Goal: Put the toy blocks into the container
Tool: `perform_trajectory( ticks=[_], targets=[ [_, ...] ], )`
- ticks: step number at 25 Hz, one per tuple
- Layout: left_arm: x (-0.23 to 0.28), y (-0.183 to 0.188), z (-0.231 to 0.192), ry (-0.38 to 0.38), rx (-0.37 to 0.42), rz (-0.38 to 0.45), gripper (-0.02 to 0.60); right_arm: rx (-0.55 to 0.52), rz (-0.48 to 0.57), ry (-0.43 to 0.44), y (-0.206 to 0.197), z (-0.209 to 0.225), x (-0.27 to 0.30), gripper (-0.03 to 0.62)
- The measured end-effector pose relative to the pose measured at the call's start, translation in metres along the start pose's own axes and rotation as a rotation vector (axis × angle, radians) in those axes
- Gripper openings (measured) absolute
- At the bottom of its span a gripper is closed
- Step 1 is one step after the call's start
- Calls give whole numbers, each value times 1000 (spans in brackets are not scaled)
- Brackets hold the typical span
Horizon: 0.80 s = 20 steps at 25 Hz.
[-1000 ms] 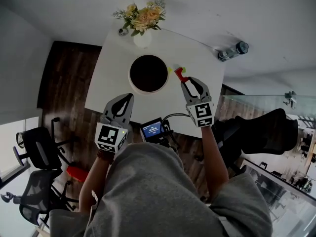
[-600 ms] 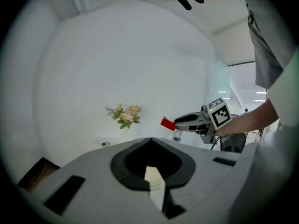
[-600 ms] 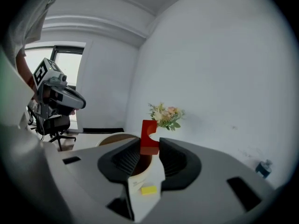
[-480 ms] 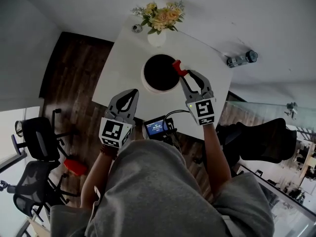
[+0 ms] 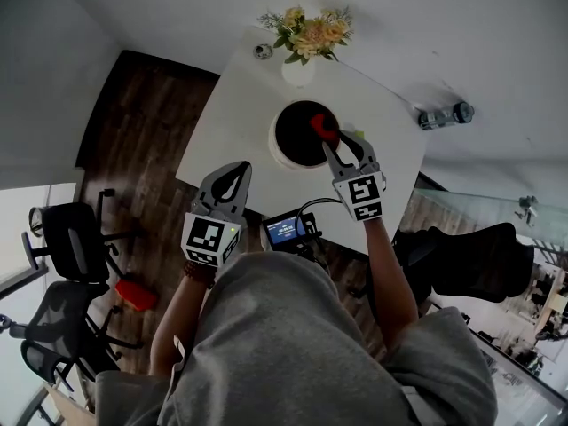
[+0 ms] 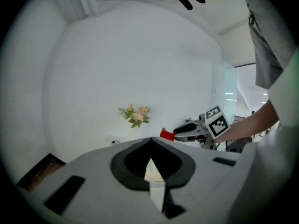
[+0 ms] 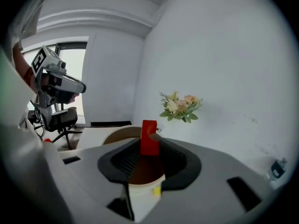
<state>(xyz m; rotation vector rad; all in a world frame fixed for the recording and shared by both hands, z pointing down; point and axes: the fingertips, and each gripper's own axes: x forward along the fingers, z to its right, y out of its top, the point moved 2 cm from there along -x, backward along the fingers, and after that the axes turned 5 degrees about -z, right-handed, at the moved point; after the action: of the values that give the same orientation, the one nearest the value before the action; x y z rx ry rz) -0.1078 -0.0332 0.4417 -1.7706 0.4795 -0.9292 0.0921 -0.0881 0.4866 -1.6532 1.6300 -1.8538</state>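
Note:
The container (image 5: 297, 136) is a round white tub with a dark inside, standing mid-table. My right gripper (image 5: 328, 138) is shut on a red toy block (image 5: 322, 124) and holds it over the tub's right half. In the right gripper view the red block (image 7: 149, 136) stands upright between the pads, with the container's rim (image 7: 117, 135) under and behind it. A small yellow-green block (image 5: 358, 135) lies on the table right of the tub. My left gripper (image 5: 238, 169) is shut and empty, hanging at the table's near edge left of the tub.
A white vase of flowers (image 5: 300, 67) stands at the table's far edge behind the tub, a small round object (image 5: 262, 51) beside it. A device with a lit screen (image 5: 284, 231) sits at the near edge. A water bottle (image 5: 444, 114) lies far right. Office chairs (image 5: 67, 247) stand left.
My right gripper has carried the red block leftward, from beside the tub's right side to above its opening. The left gripper has stayed where it was.

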Motion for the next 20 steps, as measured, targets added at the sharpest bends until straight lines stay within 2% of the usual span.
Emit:
perform_trajectory(
  ticks=[10, 15, 20],
  targets=[
    [-4, -4, -6, 3, -7, -9, 6, -29, -33, 18, -4, -12, 10, 129],
    [-2, -5, -6, 0, -4, -13, 6, -9, -28, 33, -7, -14, 11, 167],
    [-1, -5, -3, -5, 1, -15, 6, 6, 6, 1, -4, -3, -1, 164]
  ],
)
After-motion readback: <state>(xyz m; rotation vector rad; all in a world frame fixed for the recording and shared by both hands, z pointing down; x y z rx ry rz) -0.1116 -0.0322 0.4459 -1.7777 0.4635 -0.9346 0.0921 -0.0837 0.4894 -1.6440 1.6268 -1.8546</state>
